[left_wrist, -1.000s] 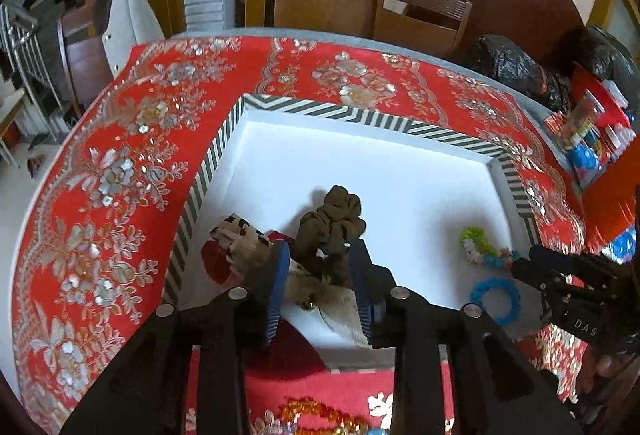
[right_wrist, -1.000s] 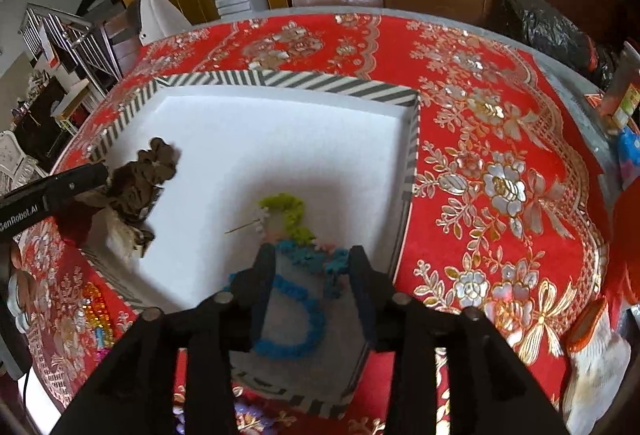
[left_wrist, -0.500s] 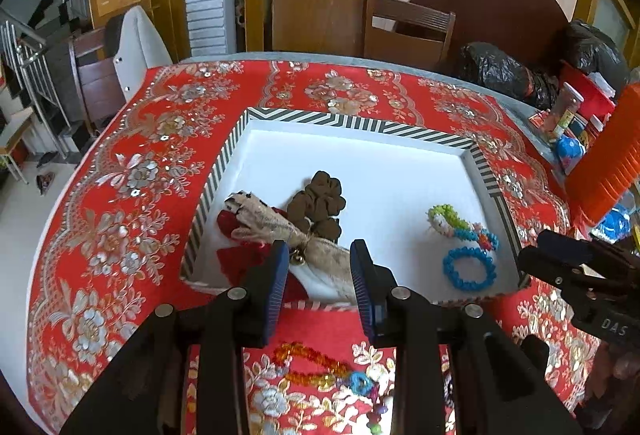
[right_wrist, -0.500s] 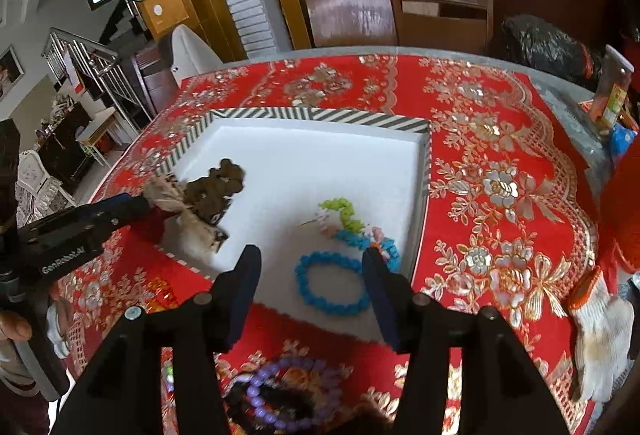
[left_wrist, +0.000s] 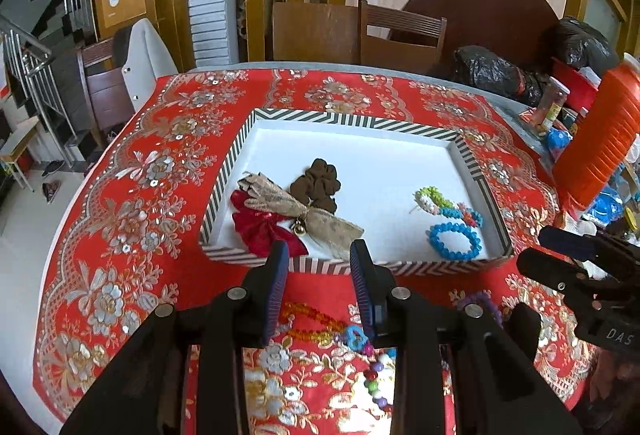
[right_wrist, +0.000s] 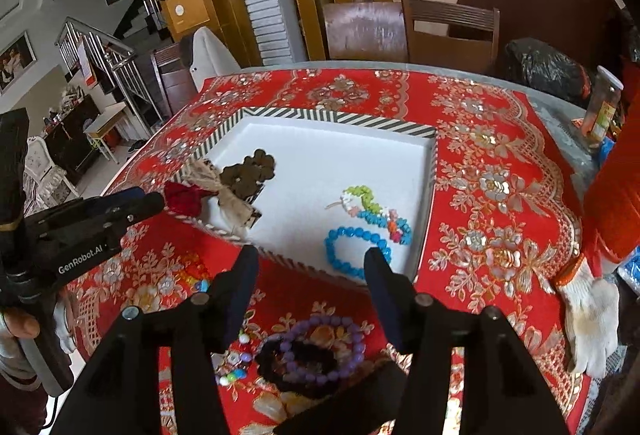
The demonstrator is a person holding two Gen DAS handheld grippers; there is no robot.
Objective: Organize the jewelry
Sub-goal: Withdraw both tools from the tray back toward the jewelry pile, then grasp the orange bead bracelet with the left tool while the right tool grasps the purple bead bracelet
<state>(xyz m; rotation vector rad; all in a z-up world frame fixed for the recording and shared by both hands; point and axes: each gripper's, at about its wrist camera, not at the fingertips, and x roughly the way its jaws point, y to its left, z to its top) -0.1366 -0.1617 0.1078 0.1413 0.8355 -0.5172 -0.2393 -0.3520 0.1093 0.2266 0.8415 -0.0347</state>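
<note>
Jewelry sorting, mid-task. The shallow white tray with a black-and-white striped rim (left_wrist: pixel 352 121) is lying on the red floral tablecloth (left_wrist: pixel 132 203) and is holding the pieces already sorted: a blue beaded bracelet (left_wrist: pixel 454 241) and a green-and-blue beaded bracelet (left_wrist: pixel 444 204) toward its right side, and a brown fabric scrunchie (left_wrist: pixel 316 185), a beige lace bow with a small bell (left_wrist: pixel 298 209) and a red ribbon bow (left_wrist: pixel 260 225) toward its left, seemingly grouped by kind. Outside the tray, on the cloth just beside its near rim, the unsorted pieces are waiting: an orange beaded strand (left_wrist: pixel 312 321), a purple beaded bracelet (right_wrist: pixel 320 349) lying around a dark hair tie (right_wrist: pixel 298 357), and small mixed-colour beads (right_wrist: pixel 232 375). The left gripper (left_wrist: pixel 320 275) is hovering over the orange strand with fingers apart and nothing between them. The right gripper (right_wrist: pixel 312 275) is hanging above the purple bracelet, fingers spread wide and empty, likely positioned for the next pickup.
</note>
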